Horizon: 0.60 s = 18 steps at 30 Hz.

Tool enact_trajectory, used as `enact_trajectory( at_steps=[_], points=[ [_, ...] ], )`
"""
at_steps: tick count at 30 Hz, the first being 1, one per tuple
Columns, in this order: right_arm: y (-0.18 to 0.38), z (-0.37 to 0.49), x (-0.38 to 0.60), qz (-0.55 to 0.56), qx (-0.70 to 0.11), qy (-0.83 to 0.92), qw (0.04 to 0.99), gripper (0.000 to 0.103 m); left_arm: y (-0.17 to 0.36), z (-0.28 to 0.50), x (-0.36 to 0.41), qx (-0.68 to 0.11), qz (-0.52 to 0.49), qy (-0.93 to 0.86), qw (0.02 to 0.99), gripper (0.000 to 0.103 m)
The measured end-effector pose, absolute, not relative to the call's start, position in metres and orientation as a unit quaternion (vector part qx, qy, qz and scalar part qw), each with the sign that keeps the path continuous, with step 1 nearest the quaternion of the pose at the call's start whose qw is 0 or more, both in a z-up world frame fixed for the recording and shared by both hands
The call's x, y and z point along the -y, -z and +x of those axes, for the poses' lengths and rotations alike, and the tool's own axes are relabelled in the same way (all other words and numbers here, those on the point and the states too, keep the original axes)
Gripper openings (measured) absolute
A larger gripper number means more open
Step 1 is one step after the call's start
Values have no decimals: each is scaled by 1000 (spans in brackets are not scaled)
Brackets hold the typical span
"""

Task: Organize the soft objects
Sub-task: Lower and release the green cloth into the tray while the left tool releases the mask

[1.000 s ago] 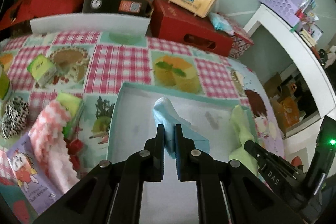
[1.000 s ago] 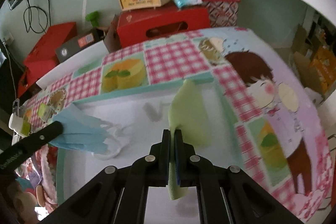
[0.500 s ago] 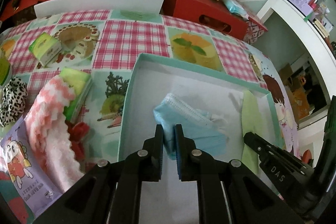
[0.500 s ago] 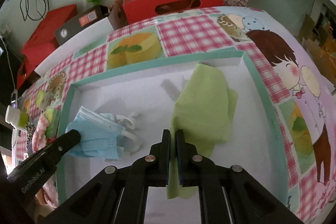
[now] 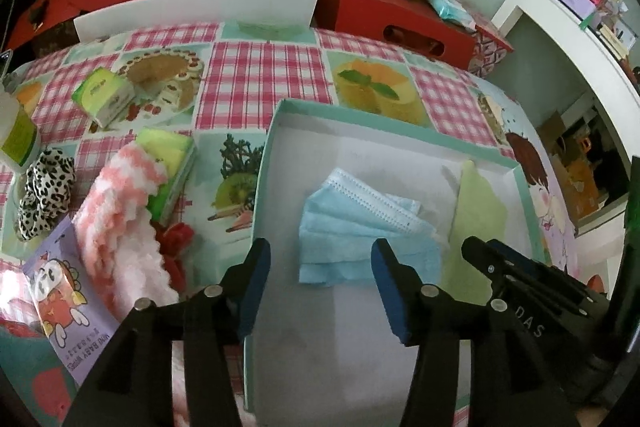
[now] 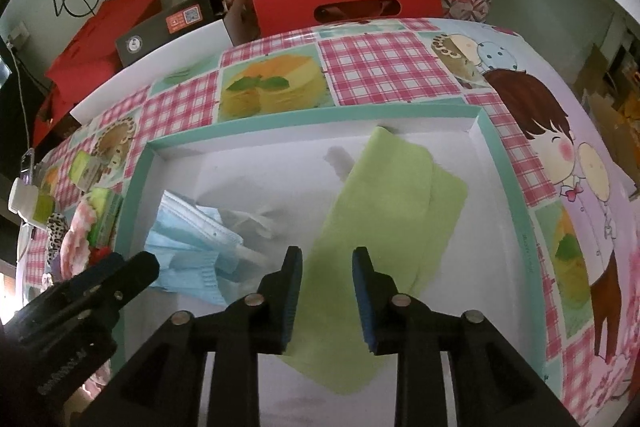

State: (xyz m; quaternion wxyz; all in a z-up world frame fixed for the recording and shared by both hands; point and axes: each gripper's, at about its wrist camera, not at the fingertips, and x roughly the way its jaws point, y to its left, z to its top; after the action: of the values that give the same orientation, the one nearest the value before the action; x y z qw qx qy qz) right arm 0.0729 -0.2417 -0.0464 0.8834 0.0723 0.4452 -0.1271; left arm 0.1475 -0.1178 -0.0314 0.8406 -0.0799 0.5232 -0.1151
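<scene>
A blue face mask [image 5: 360, 227] lies folded inside the teal-rimmed white tray [image 5: 272, 131], left of a green cloth [image 5: 476, 223]. My left gripper [image 5: 320, 263] is open and empty just above the mask's near edge. In the right wrist view the green cloth [image 6: 392, 203] lies flat in the tray [image 6: 308, 119] with the mask [image 6: 192, 247] to its left. My right gripper [image 6: 326, 267] is open and empty over the cloth's near end. The right gripper also shows in the left wrist view [image 5: 480, 251].
Left of the tray lie a pink-and-white fluffy cloth [image 5: 120, 219], a green sponge pack [image 5: 172, 163], a leopard scrunchie [image 5: 44, 187], a purple wipes pack [image 5: 60, 299] and a small green box [image 5: 104, 95]. Red boxes [image 5: 392, 11] stand behind the table.
Both grippers have opened. The left has let go of the blue mask and the right has let go of the green cloth; both items now lie in the tray.
</scene>
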Motion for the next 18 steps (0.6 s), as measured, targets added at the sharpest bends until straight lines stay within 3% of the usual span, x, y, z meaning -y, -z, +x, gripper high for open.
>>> enact_trajectory(
  at_steps=[3, 4, 6, 18],
  points=[
    [45, 71, 245, 65, -444, 137, 883, 35, 27, 147, 119, -514, -76, 117, 847, 57],
    [45, 70, 246, 65, -444, 141, 883, 39, 25, 146, 119, -511, -75, 115, 849, 69],
    [44, 68, 250, 68, -441, 150, 882, 58, 23, 147, 119, -505, -75, 114, 852, 85],
    [47, 66, 257, 62, -436, 179, 880, 81, 13, 149, 107, -493, -90, 109, 859, 92]
  ],
)
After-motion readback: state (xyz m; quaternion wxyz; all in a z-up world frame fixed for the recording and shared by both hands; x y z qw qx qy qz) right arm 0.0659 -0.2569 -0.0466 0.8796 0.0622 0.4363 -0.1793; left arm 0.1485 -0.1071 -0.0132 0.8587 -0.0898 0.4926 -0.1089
